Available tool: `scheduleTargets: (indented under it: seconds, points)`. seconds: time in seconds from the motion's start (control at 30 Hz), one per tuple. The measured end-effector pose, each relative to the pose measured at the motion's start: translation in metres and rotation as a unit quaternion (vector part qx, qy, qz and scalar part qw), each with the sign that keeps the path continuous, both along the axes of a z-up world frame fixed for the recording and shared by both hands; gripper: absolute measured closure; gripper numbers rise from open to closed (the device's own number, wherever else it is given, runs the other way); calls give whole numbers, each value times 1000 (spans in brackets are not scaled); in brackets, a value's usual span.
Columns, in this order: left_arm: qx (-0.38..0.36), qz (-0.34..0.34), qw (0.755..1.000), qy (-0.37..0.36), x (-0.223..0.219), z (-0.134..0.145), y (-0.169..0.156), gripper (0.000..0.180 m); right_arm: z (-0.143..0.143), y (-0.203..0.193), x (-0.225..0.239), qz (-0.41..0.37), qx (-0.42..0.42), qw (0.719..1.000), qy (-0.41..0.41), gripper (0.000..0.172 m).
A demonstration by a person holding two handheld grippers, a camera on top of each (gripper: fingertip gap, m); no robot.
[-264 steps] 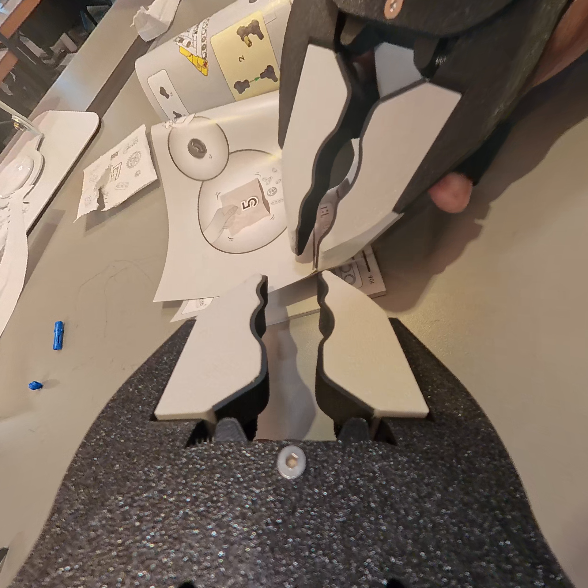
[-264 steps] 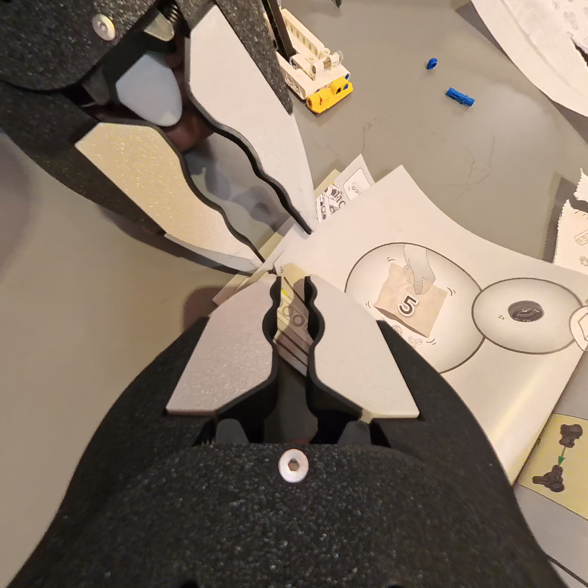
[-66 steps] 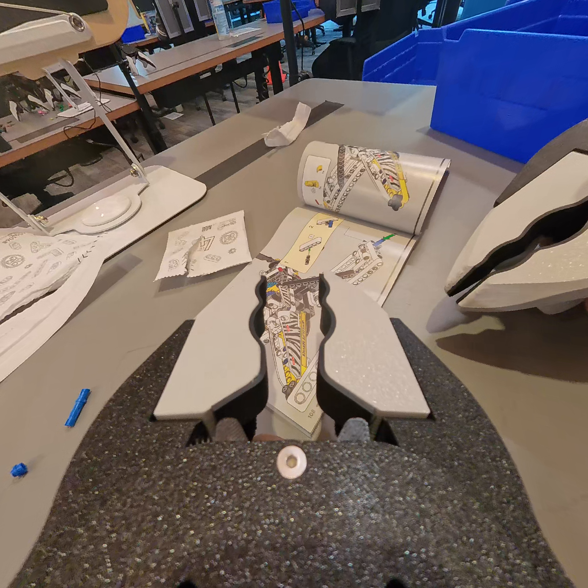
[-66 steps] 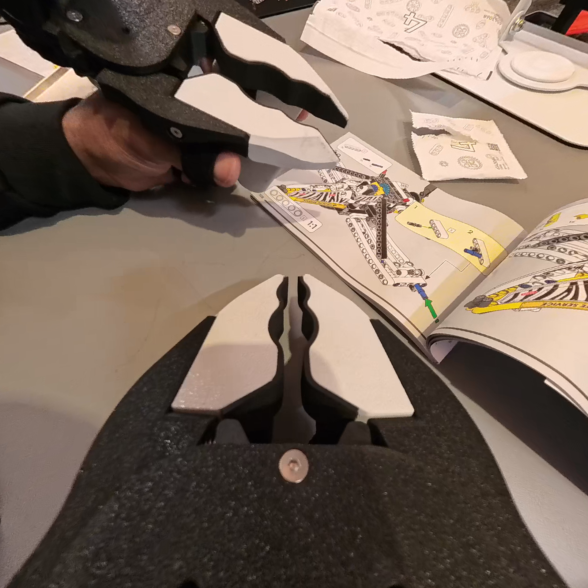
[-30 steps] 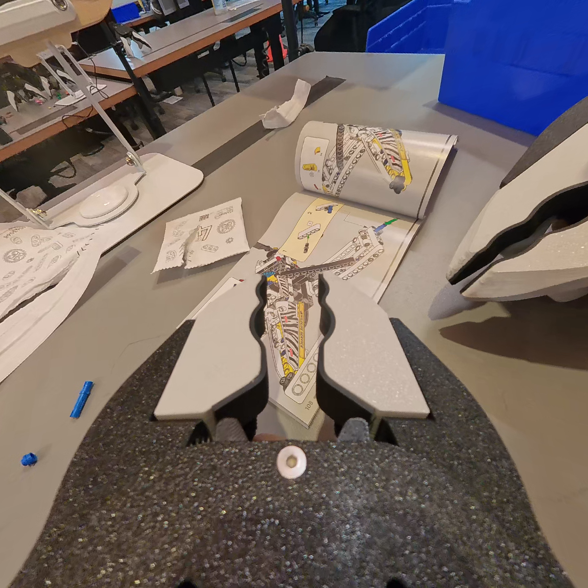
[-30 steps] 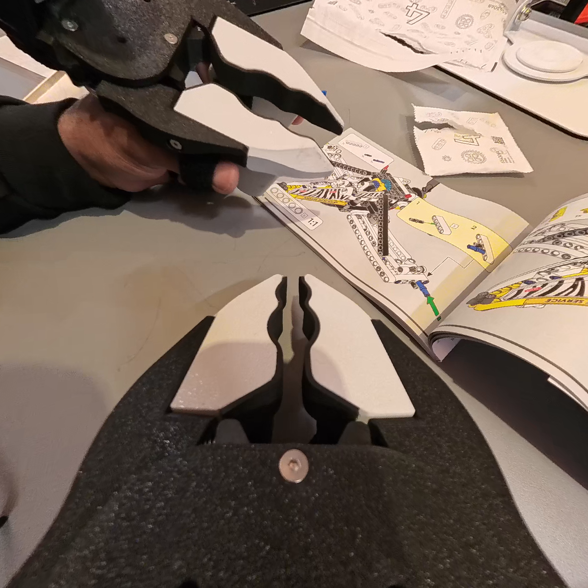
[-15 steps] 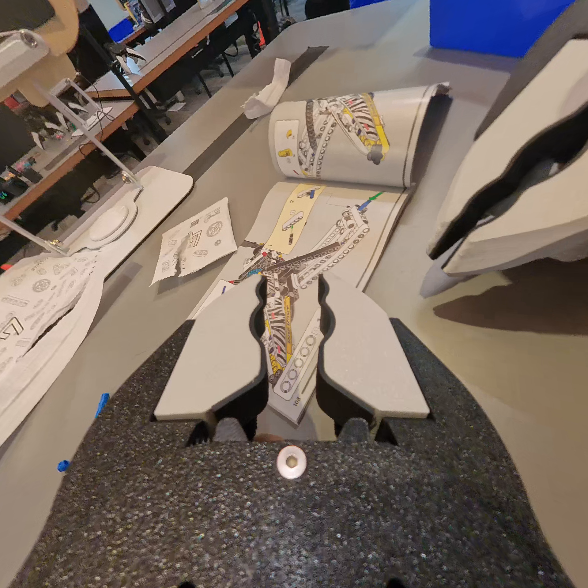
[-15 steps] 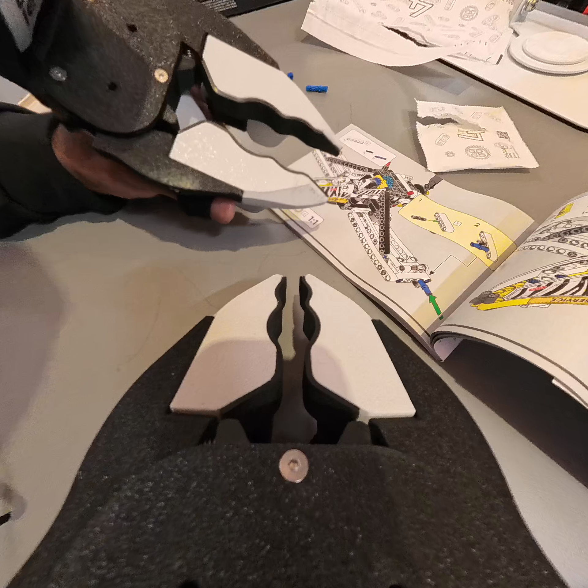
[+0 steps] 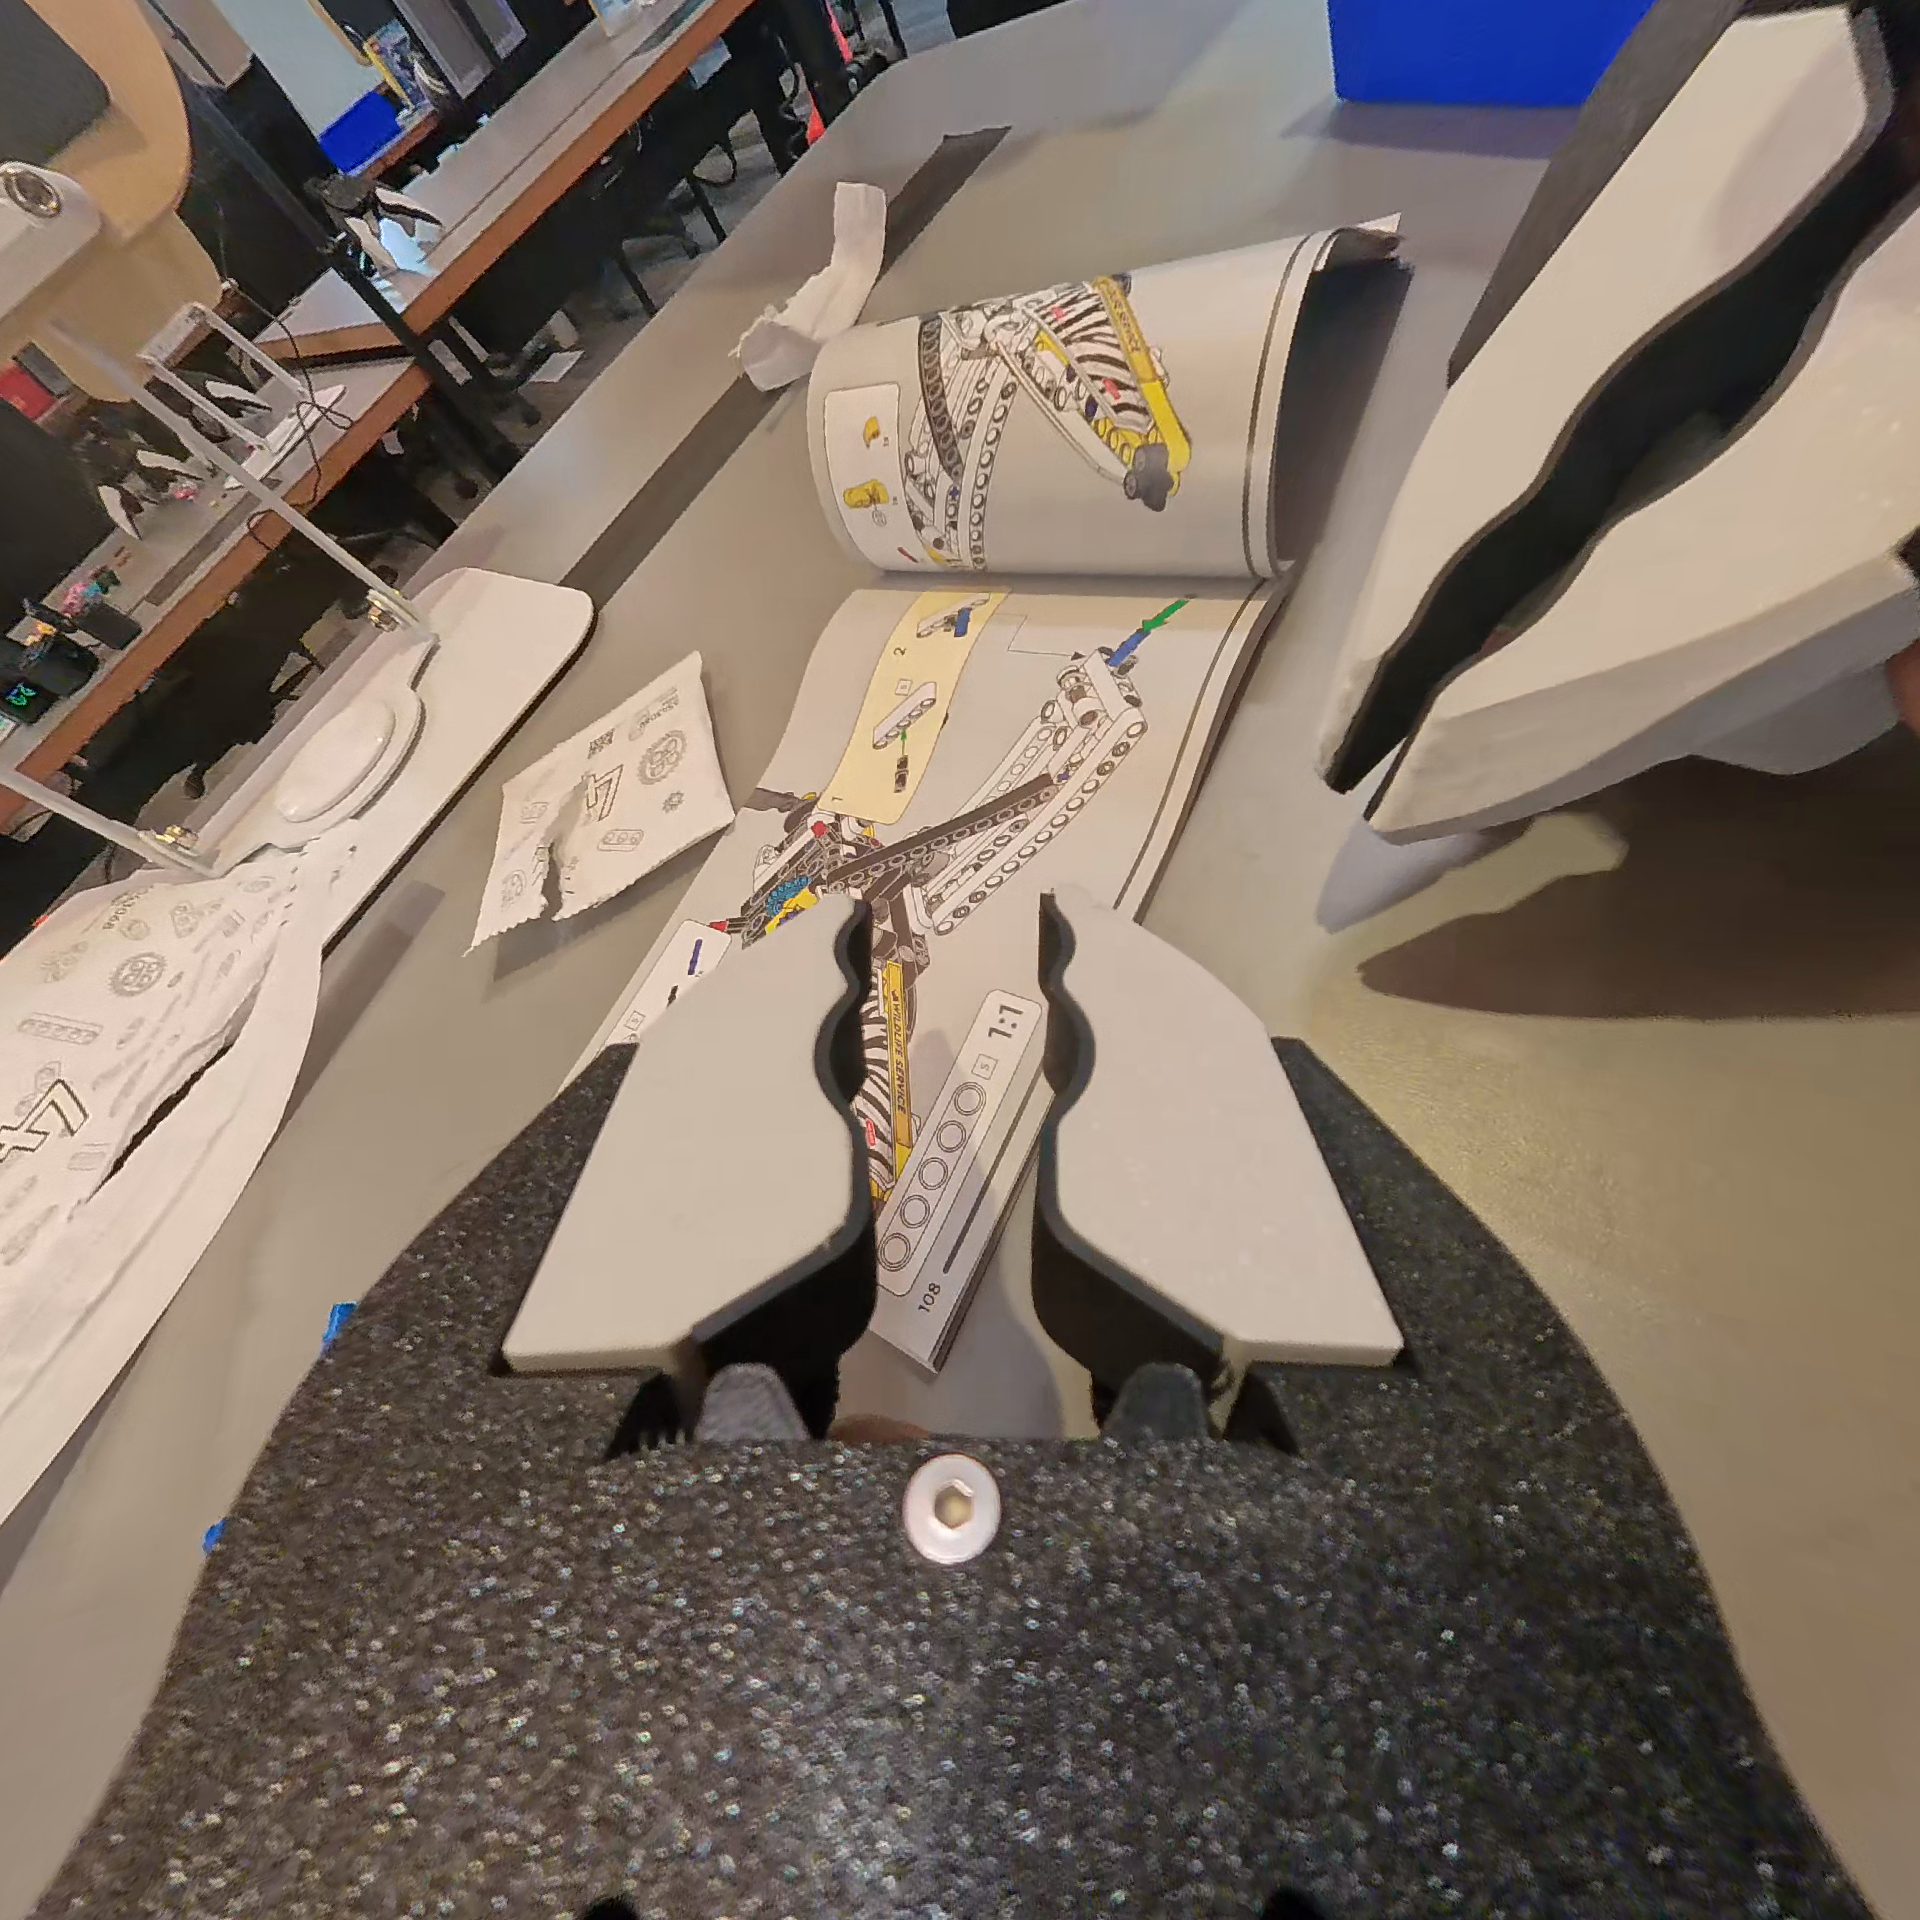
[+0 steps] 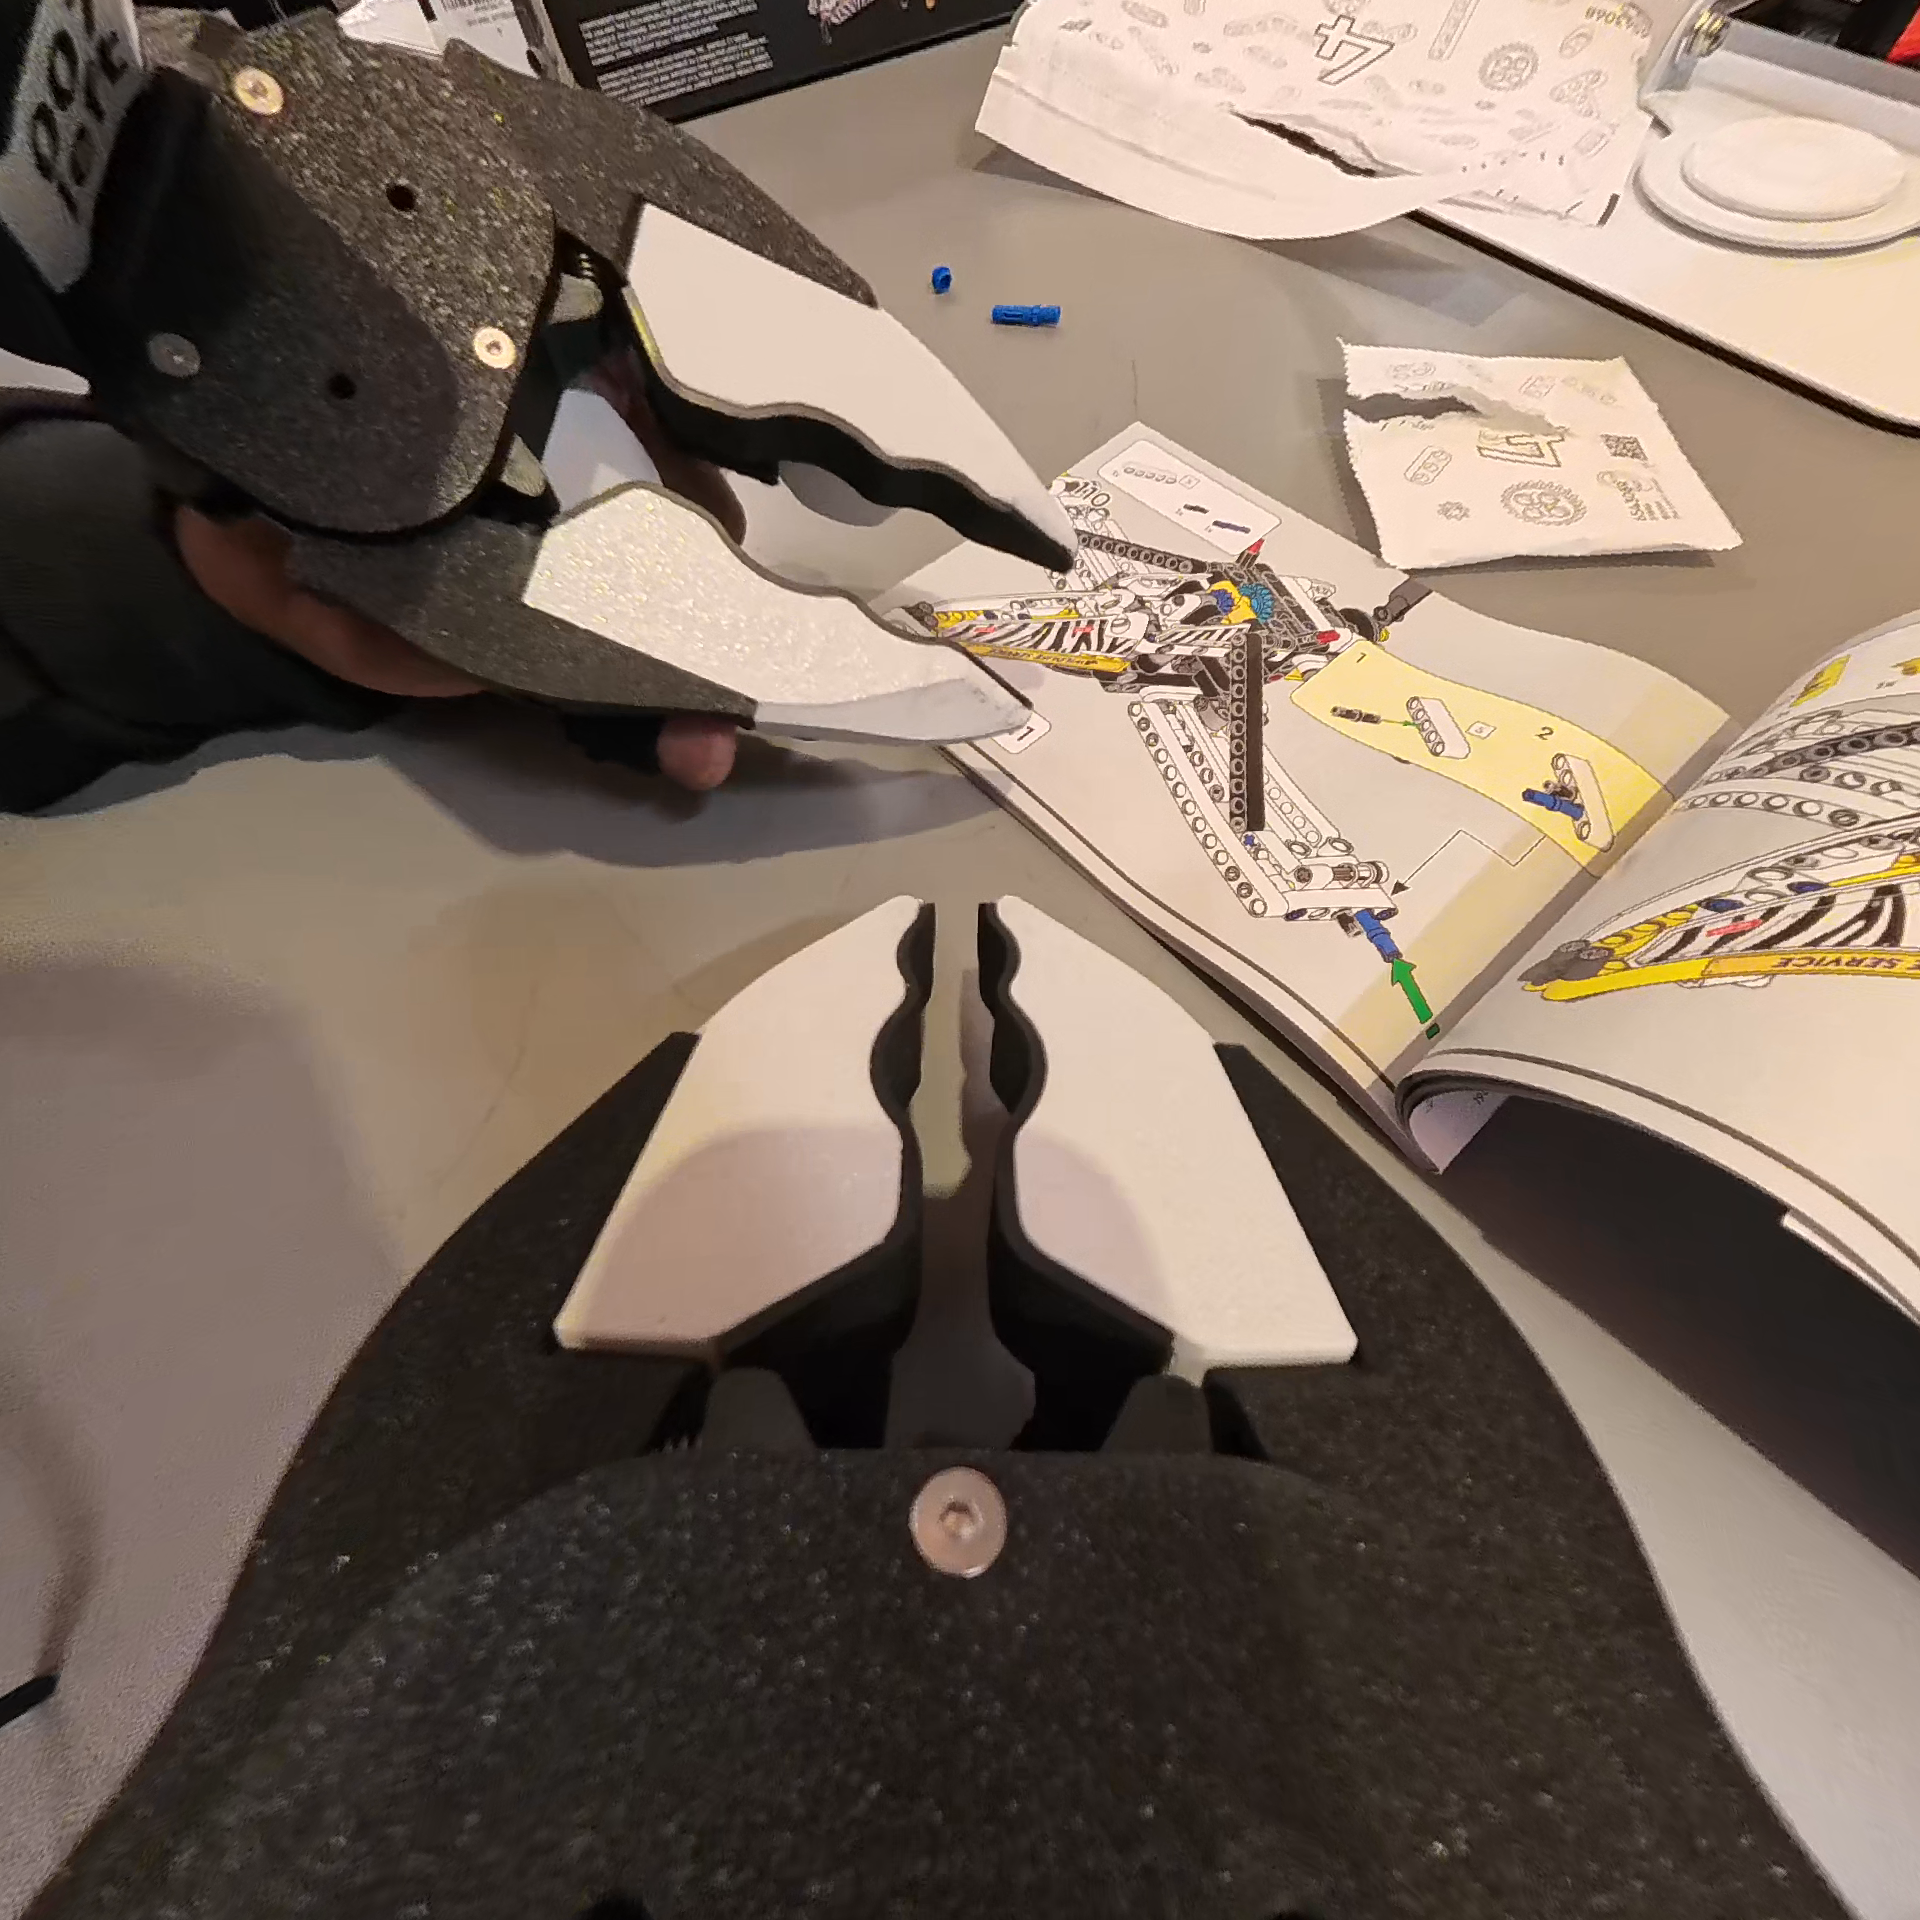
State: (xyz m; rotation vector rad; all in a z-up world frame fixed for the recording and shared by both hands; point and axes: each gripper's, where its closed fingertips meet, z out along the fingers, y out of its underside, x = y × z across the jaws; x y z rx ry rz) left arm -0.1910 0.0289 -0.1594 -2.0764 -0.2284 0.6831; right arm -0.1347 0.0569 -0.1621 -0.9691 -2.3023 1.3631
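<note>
An open instruction booklet (image 9: 987, 707) lies on the grey table (image 9: 1558, 1195), its far page (image 9: 1039, 416) curled up. My left gripper (image 9: 953, 904) is open and empty, its fingers spread just above the booklet's near corner. The right wrist view shows it (image 10: 1039, 639) from the side, with the lower fingertip (image 10: 977, 717) at the page edge of the booklet (image 10: 1299, 727). My right gripper (image 10: 953, 906) is empty over bare table beside the booklet, with only a narrow slit between the tips. It also shows at the right of the left wrist view (image 9: 1356, 805).
A small torn paper bag (image 9: 603, 790) lies left of the booklet, and a larger one (image 9: 104, 1039) beyond it. A white lamp base (image 9: 416, 686) stands at the left. Two blue pins (image 10: 1023, 314) lie on the table. A blue bin (image 9: 1475, 52) and crumpled paper (image 9: 831, 281) are at the far end. Some 7 centimeters of space lies between my two pairs of fingers.
My left gripper has moved forward and tilted over the booklet's near corner, closer to the right gripper. The right gripper has barely moved. Neither jaw has changed.
</note>
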Motion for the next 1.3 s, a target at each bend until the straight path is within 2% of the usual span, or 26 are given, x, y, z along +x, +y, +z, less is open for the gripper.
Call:
scheduleTargets:
  seconds: [0.47, 0.57, 0.73, 0.87, 0.97, 1.07, 1.2, 1.3]
  points:
    - [-23, 15, 1000, -15, -3, -7, -2, 150, 3, 2, -1, -8, -13, 1000, 0, 164]
    - [-24, 43, 997, -62, -7, -13, -10, 150, 3, 3, -2, -12, -16, 1000, -5, 164]
    - [14, 82, 983, -163, -16, -17, -27, 150, 3, 6, -7, -26, -22, 999, -8, 164]
    - [36, 94, 973, -209, -19, -18, -35, 150, 9, 9, -23, -71, -16, 997, 14, 163]
    - [34, 98, 970, -220, -19, -20, -37, 150, 25, 20, -45, -121, 34, 988, 88, 164]
    - [22, 99, 971, -215, -18, -22, -37, 150, 36, 39, -68, -175, 121, 967, 141, 169]
    - [5, 99, 972, -211, -16, -26, -38, 150, 20, 77, -82, -231, 255, 930, 125, 172]
    - [7, 102, 971, -215, -17, -26, -39, 150, 6, 100, -82, -247, 304, 915, 95, 172]
